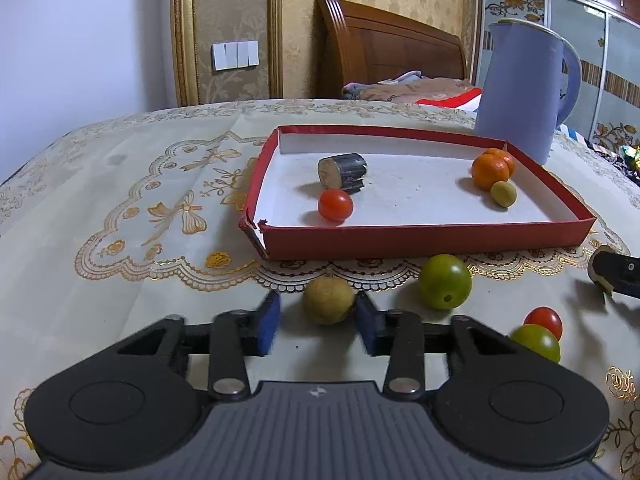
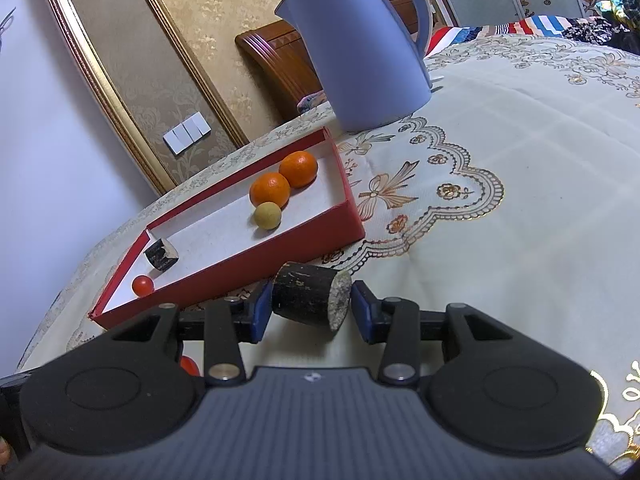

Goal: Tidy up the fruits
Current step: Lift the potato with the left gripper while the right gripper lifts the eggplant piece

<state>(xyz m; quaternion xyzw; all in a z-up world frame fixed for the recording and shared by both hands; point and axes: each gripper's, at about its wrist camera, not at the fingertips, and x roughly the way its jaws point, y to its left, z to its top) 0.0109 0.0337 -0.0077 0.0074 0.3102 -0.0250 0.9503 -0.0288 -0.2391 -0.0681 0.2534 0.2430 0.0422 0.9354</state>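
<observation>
My left gripper (image 1: 318,312) rests on the tablecloth with a yellow-brown round fruit (image 1: 328,300) between its blue fingertips. The right pad is at the fruit's side; a small gap shows at the blurred left pad. My right gripper (image 2: 310,312) is shut on a dark sugarcane piece (image 2: 310,298) just in front of the red box (image 2: 280,258). The box (image 1: 420,240) holds a cherry tomato (image 1: 335,205), another sugarcane piece (image 1: 343,172), two oranges (image 1: 491,168) and a small yellow-green fruit (image 1: 503,194).
Two green fruits (image 1: 445,282) (image 1: 536,342) and a red tomato (image 1: 544,320) lie on the cloth right of my left gripper. A lilac kettle (image 1: 520,88) (image 2: 360,48) stands behind the box's right corner. A bed and wardrobe are beyond the table.
</observation>
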